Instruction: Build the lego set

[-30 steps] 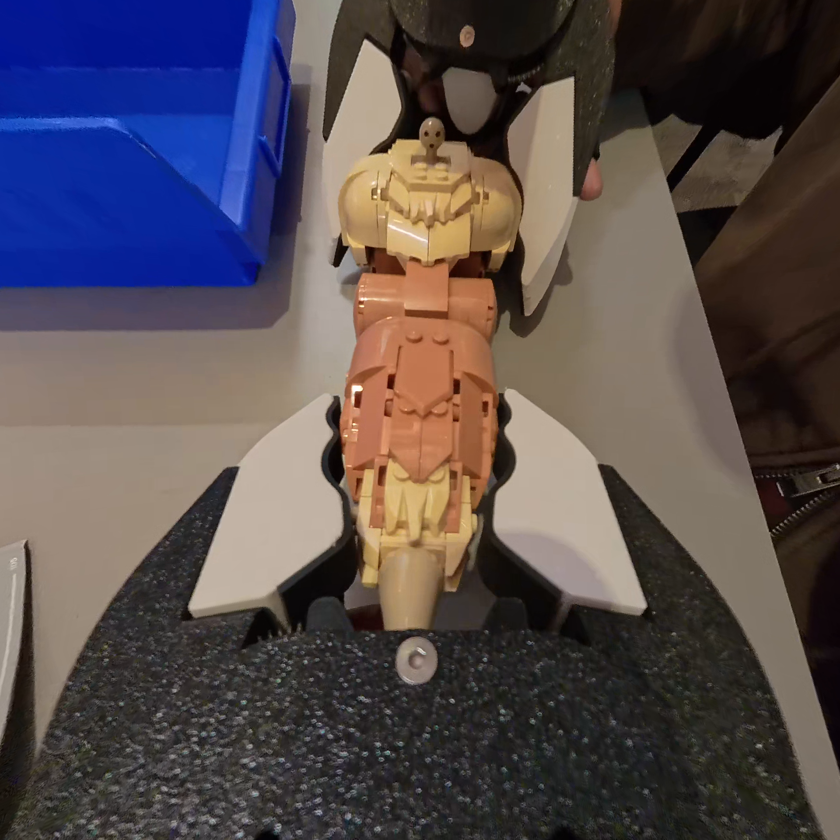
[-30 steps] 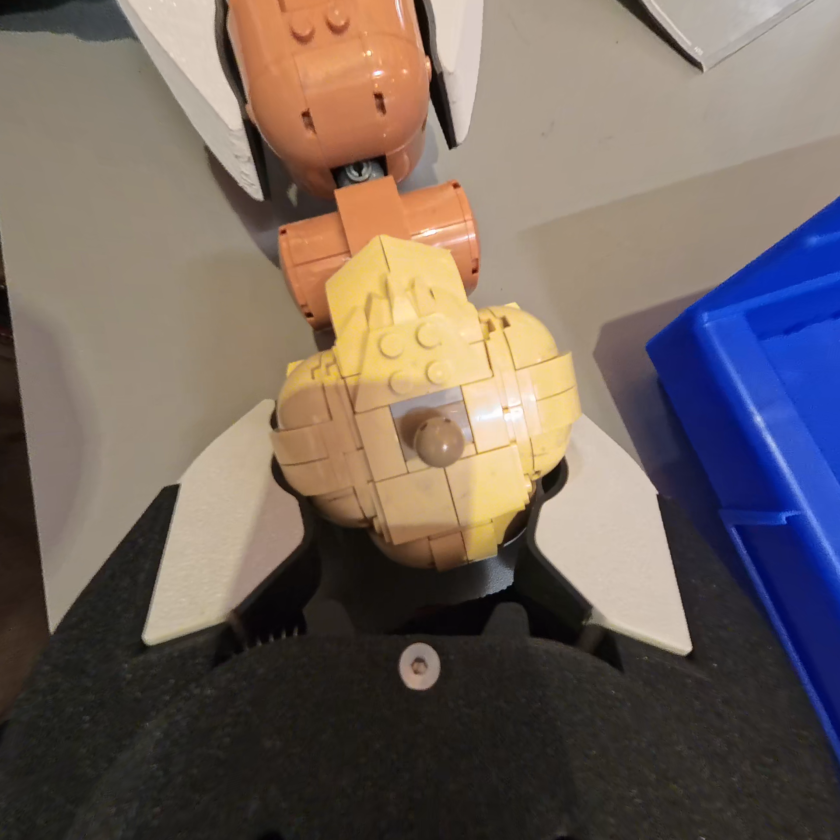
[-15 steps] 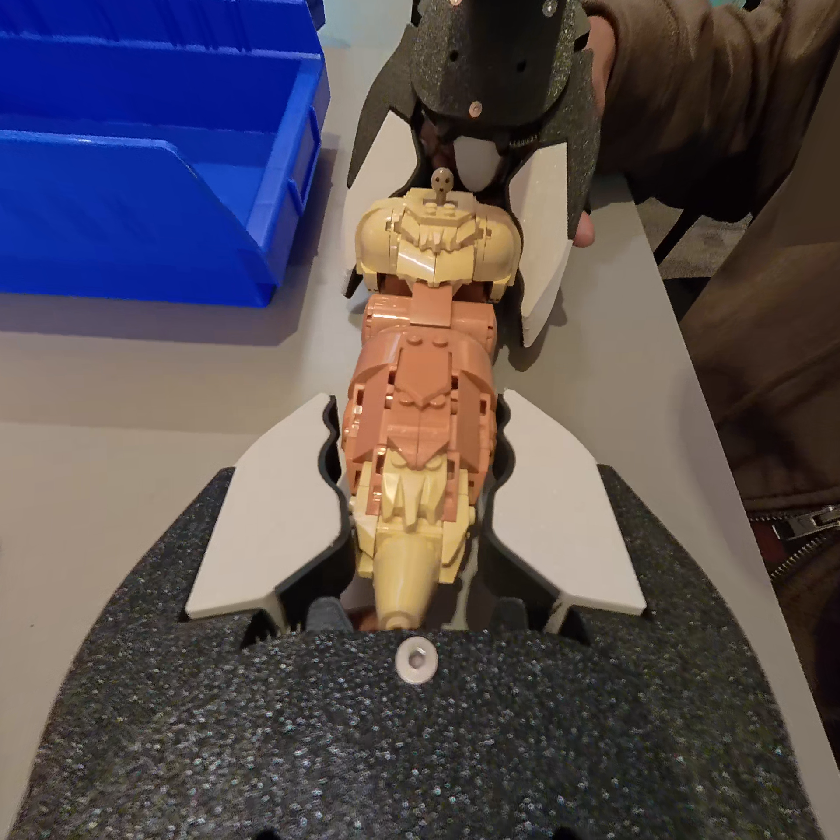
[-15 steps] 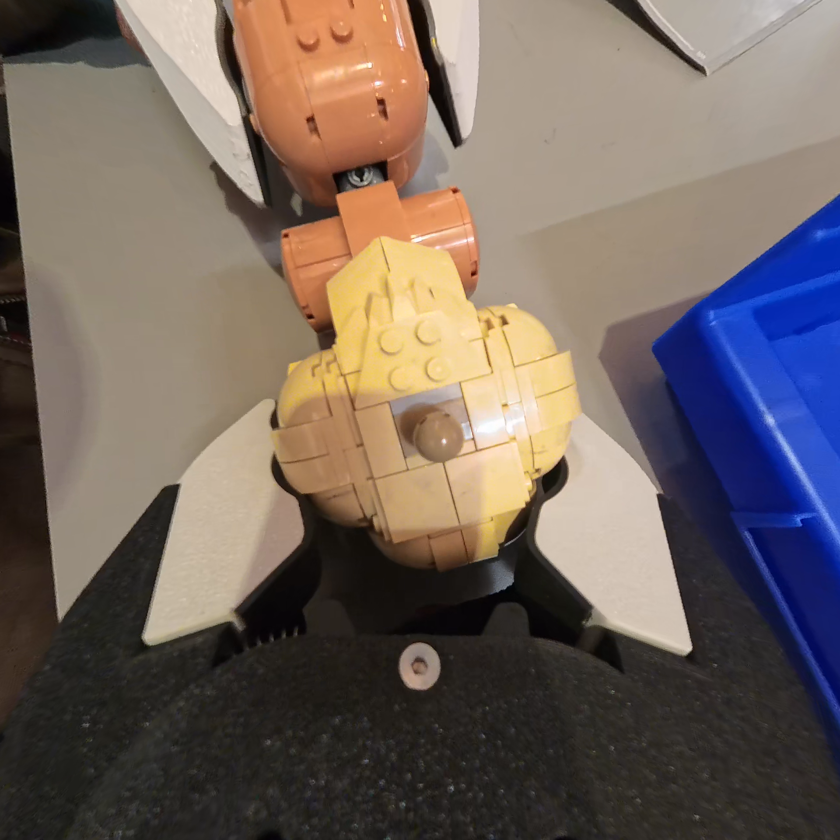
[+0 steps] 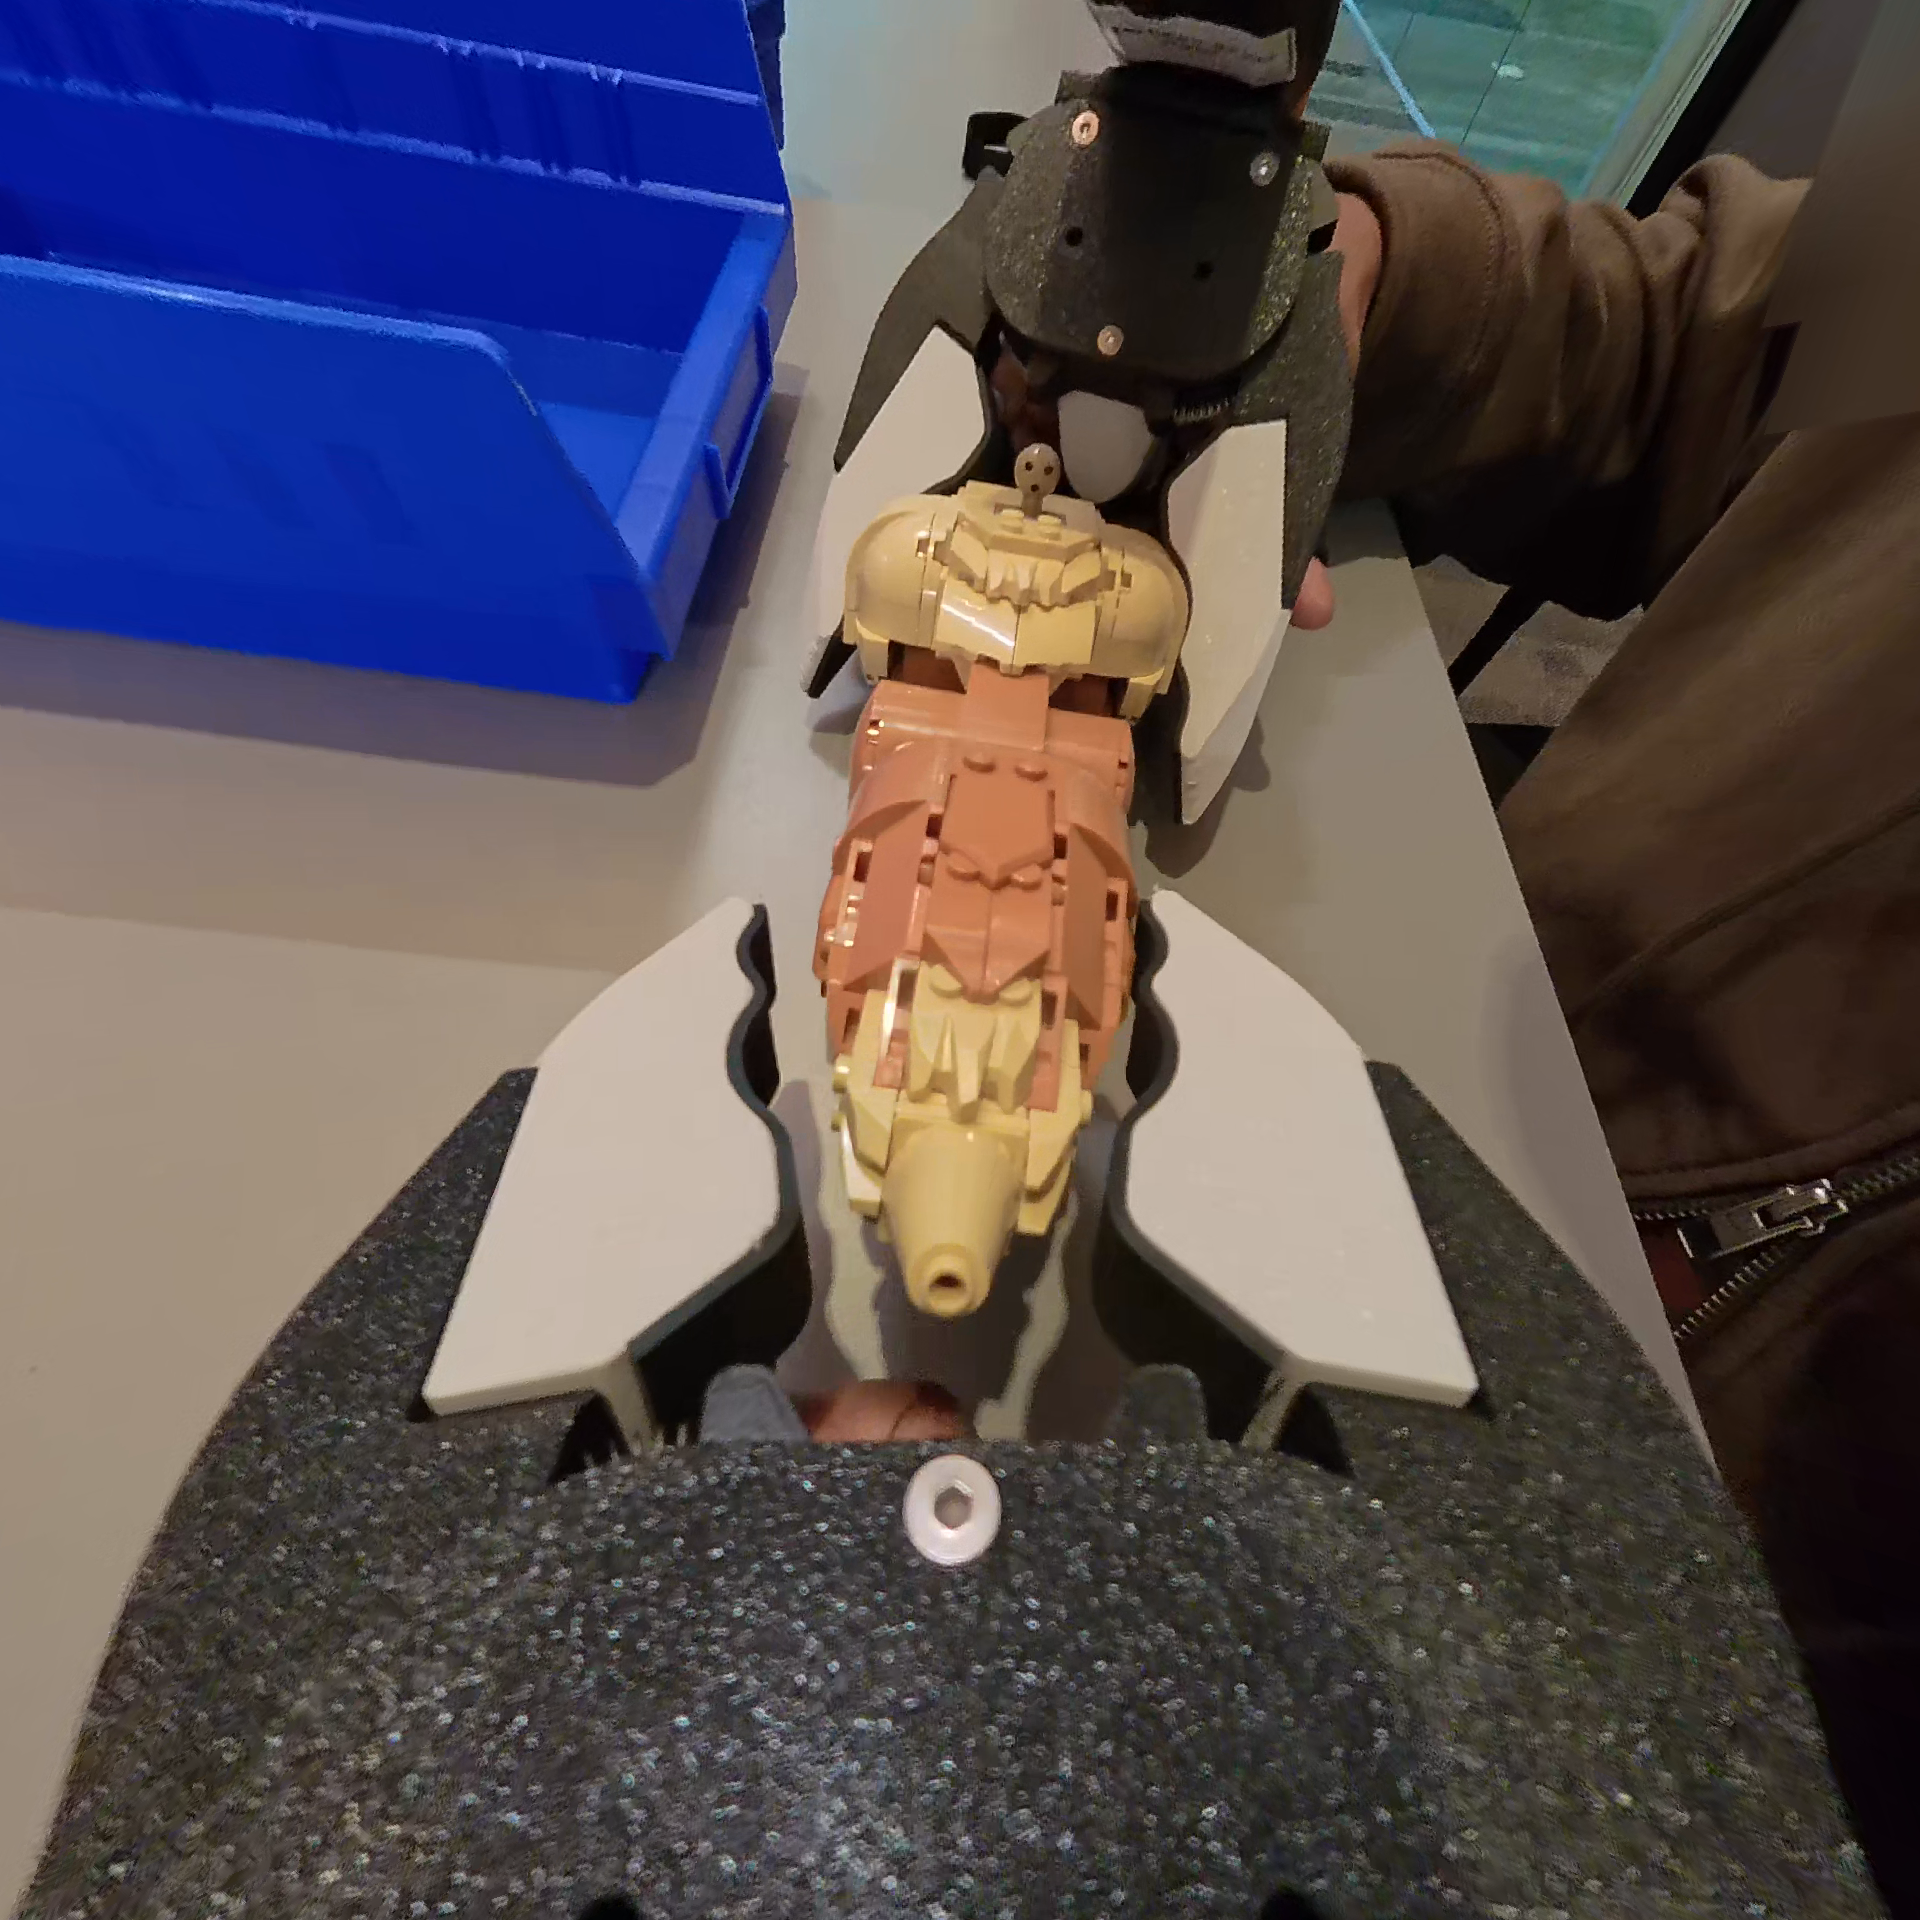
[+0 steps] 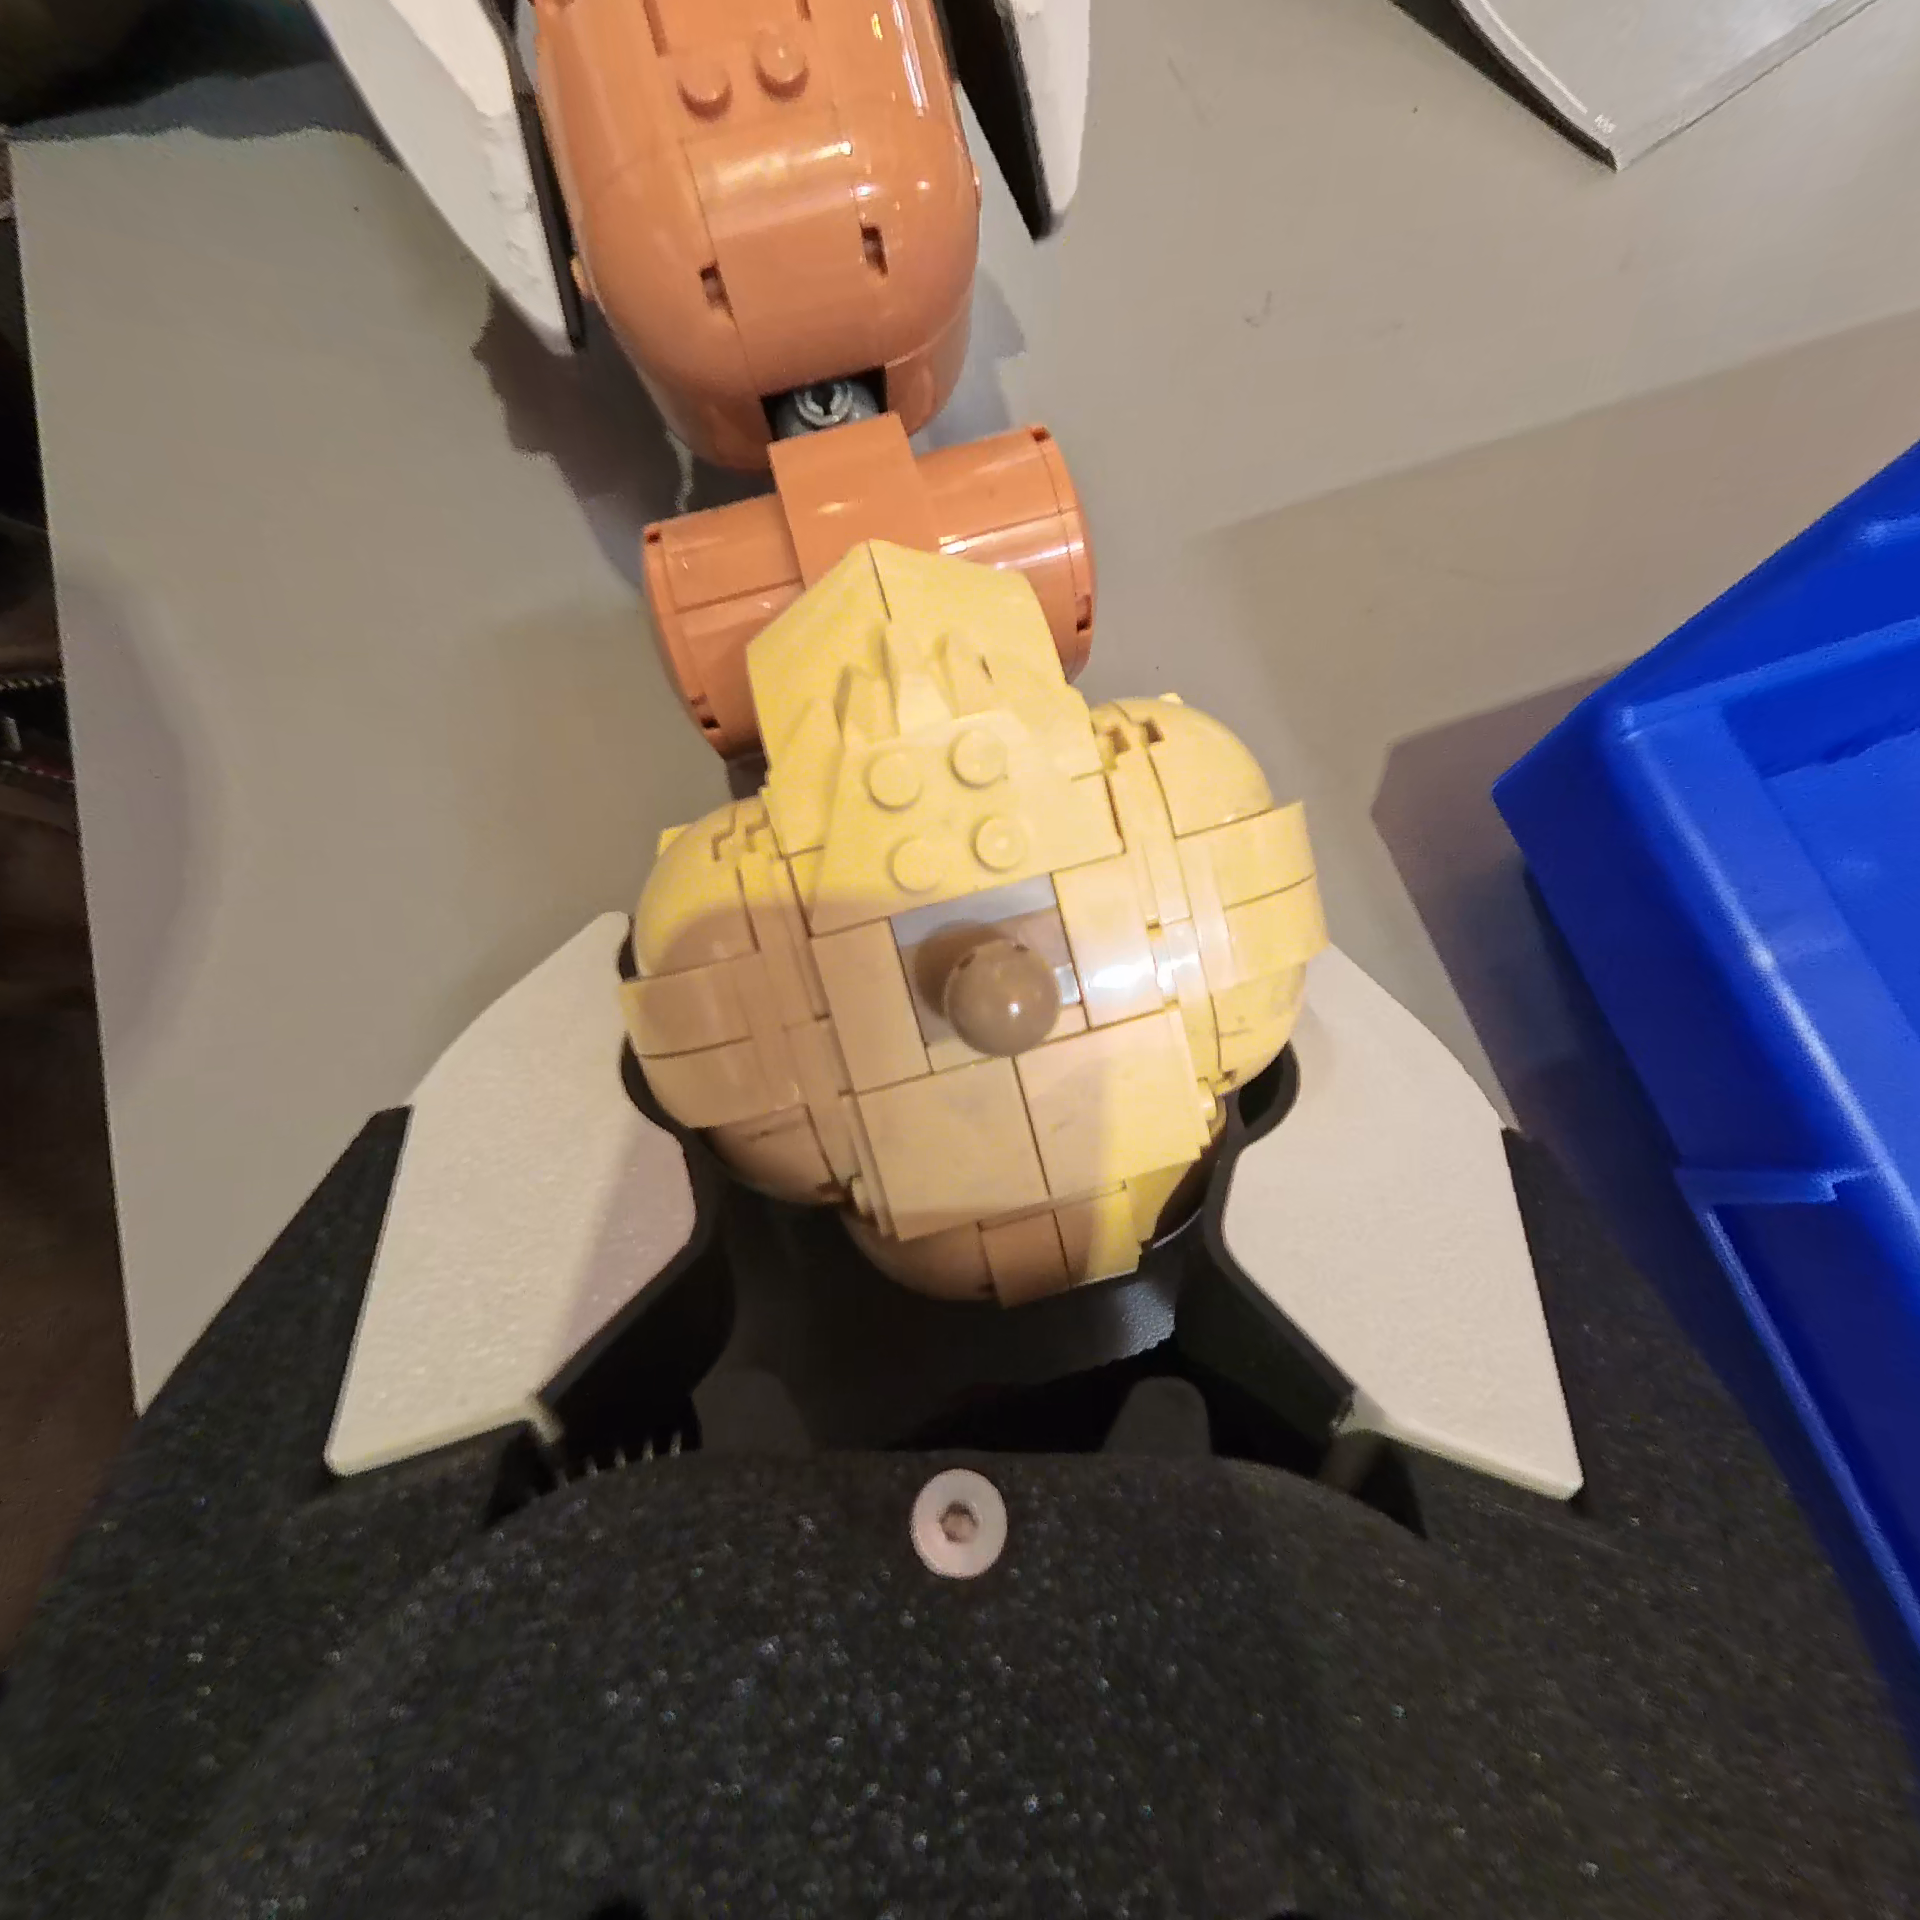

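A jointed lego model hangs between both grippers above the grey table (image 5: 312,987). It has a rounded tan segment (image 6: 935,1039) with a brown ball stud (image 6: 997,997), a small orange cylinder link (image 6: 997,520) and a long orange segment (image 5: 987,883) ending in a tan cone tip (image 5: 951,1205). My right gripper (image 6: 961,945) is shut on the tan segment; it also shows in the left wrist view (image 5: 1023,707). My left gripper (image 5: 945,914) flanks the orange segment with its jaws slightly parted and a gap on the left side. It shows at the top of the right wrist view (image 6: 805,281).
A blue bin (image 5: 364,416) stands on the table to the left of the model; it is on the right in the right wrist view (image 6: 1714,935). A grey sheet (image 6: 1662,62) lies at the far corner. A person's brown sleeve (image 5: 1558,364) and the table's edge are on the right. Some 10 cm of space lies between my two pairs of fingers.
The left gripper has loosened and slid back along the orange segment, so the tan cone tip now shows clear of its body. The right gripper still holds the tan segment.
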Tool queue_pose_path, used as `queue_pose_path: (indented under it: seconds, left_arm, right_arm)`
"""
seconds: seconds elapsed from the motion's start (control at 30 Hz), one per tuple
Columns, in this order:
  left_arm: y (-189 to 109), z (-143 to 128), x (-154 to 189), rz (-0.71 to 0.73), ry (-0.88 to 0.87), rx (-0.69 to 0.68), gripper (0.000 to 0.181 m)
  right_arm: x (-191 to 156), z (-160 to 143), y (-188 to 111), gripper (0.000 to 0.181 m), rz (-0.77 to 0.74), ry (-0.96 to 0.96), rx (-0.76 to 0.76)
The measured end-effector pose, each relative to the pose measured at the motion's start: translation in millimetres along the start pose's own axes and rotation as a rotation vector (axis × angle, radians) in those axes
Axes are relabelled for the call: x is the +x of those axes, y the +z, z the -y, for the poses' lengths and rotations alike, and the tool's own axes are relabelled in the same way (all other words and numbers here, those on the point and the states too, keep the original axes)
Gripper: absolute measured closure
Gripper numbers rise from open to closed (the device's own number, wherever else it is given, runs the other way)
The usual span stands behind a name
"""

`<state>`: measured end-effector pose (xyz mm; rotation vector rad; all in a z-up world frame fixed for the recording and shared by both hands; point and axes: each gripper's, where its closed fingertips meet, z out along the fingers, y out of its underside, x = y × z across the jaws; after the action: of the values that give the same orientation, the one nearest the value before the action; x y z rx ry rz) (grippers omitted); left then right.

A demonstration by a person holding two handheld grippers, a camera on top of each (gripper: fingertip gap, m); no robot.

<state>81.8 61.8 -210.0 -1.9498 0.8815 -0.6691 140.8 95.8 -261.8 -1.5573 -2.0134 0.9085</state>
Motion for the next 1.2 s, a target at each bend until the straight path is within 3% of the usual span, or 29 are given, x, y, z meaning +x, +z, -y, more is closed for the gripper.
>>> queue_pose_path:
  seconds: [0.03, 0.43, 0.73, 0.87, 1.1, 1.2]
  left_arm:
    - [-1, -1, 0, -0.001, -0.01, 0.004, 0.115]
    - [-14, -6, 2, -0.004, -0.077, 0.049, 0.114]
    - [-33, -11, 7, 0.024, -0.097, 0.099, 0.111]
    - [-44, -15, 9, 0.061, -0.113, 0.133, 0.11]
    - [-63, -27, 25, 0.112, -0.138, 0.2, 0.111]
    - [-72, -31, 33, 0.12, -0.147, 0.245, 0.112]
  right_arm:
    - [0, 0, 0, 0.071, 0.0, 0.0, 0.0]
    - [-3, 1, -2, 0.07, 0.005, -0.006, 0.032]
    - [-1, 15, -38, 0.066, -0.062, -0.096, 0.012]
    - [-4, 23, -39, 0.067, -0.087, -0.198, -0.132]
    - [-1, 7, -15, 0.059, -0.043, -0.24, -0.448]
    - [-2, 2, -10, 0.069, -0.021, -0.23, -0.524]
